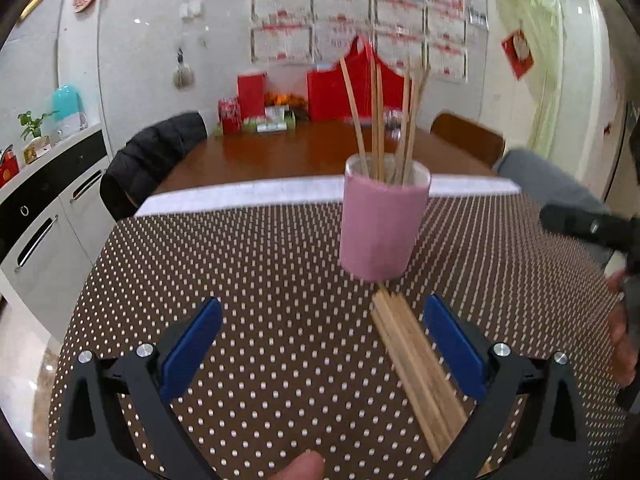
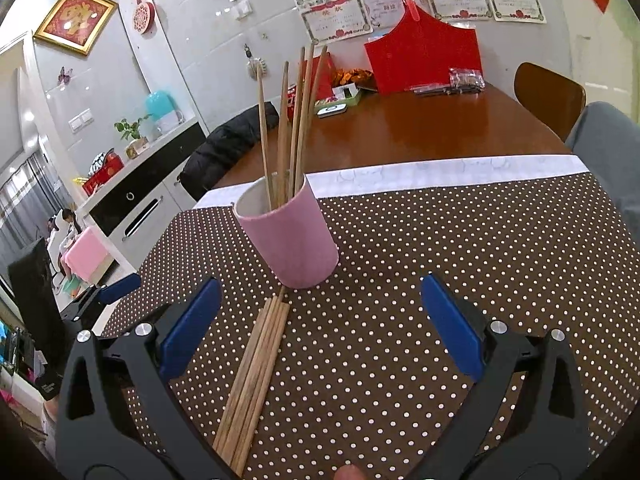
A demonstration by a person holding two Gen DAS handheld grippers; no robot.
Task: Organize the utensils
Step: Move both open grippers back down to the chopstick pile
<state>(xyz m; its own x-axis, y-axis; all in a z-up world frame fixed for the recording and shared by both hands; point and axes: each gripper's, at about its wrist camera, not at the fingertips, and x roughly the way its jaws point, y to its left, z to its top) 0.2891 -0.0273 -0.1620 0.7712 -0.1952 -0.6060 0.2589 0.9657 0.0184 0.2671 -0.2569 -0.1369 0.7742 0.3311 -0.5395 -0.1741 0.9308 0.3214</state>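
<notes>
Upright pink cup (image 2: 296, 236) holds several chopsticks (image 2: 294, 120); a loose bundle (image 2: 252, 380) lies before it.

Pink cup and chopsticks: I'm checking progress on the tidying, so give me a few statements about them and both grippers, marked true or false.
1. The pink cup stands upright with several chopsticks in it. True.
2. A bundle of loose chopsticks lies on the dotted tablecloth in front of the cup. True.
3. The right gripper is shut on a chopstick. False: it is open and holds nothing.
4. The left gripper is open. True.
5. The cup is lying on its side. False: it stands upright.
</notes>
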